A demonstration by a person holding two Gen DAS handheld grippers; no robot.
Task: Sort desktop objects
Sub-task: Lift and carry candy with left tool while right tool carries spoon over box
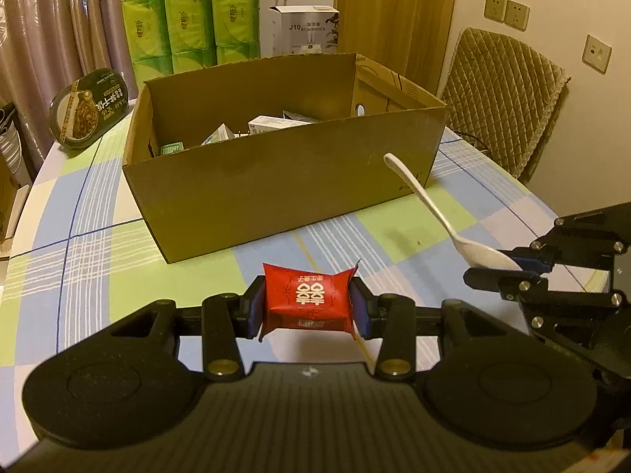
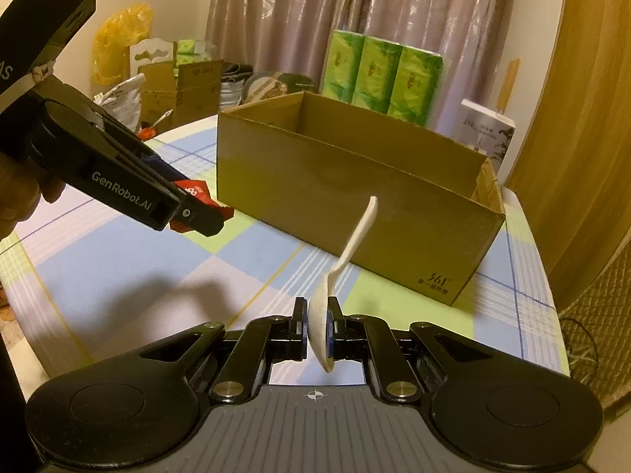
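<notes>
My left gripper is shut on a red packet with white printing, held a little above the checked tablecloth. In the right wrist view the left gripper comes in from the left with the red packet showing at its tip. My right gripper is shut on the bowl of a white plastic spoon, whose handle sticks up toward the cardboard box. The left wrist view shows the right gripper with the spoon at the right. The open cardboard box stands just beyond both grippers.
Inside the box lie several small cartons. Behind it stand green tissue packs, a white humidifier box and a dark food tub. A padded chair is at the table's right edge. A hand holds the left gripper.
</notes>
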